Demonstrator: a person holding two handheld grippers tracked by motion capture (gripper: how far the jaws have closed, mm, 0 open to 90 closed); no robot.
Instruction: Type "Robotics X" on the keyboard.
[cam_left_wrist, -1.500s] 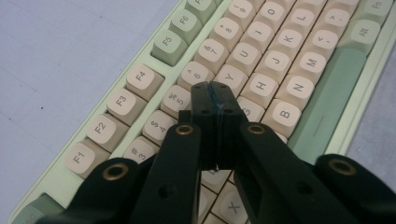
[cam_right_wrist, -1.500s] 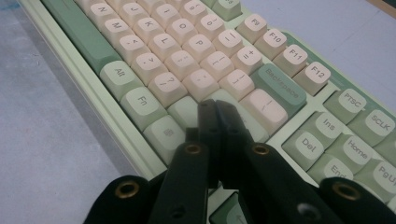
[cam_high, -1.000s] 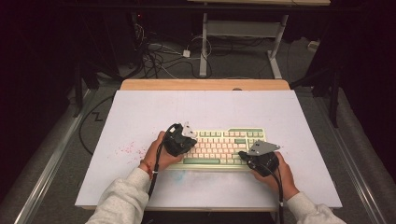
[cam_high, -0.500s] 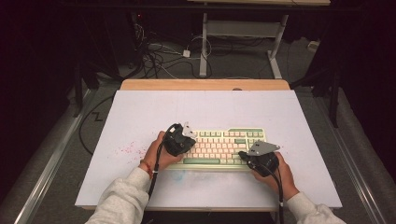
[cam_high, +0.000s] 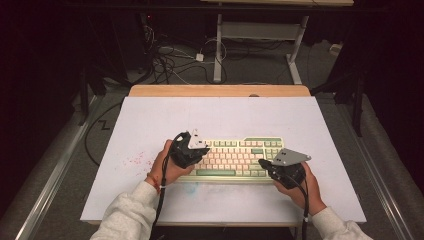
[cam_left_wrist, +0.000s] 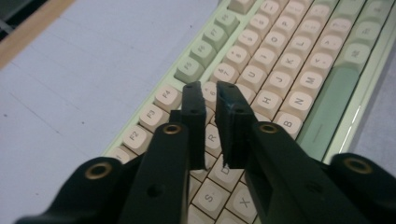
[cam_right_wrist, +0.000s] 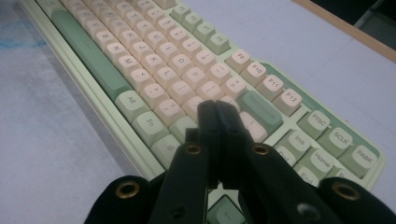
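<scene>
Over the keyboard (cam_high: 235, 157): left gripper (cam_left_wrist: 211, 95) jaws have just been opening, small empty gap; right gripper (cam_right_wrist: 215, 112) jaws closed, empty.

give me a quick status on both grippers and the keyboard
Left gripper fingers just parted slightly, nothing between them, over the keyboard's left keys. Right gripper shut, over its right end. Nothing in the way.

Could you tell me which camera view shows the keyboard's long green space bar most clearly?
The right gripper view: the space bar runs unobstructed along the keyboard's near edge. The left gripper view shows one stretch of it, its near end hidden behind the jaw. In the high view it is a small green strip.
</scene>
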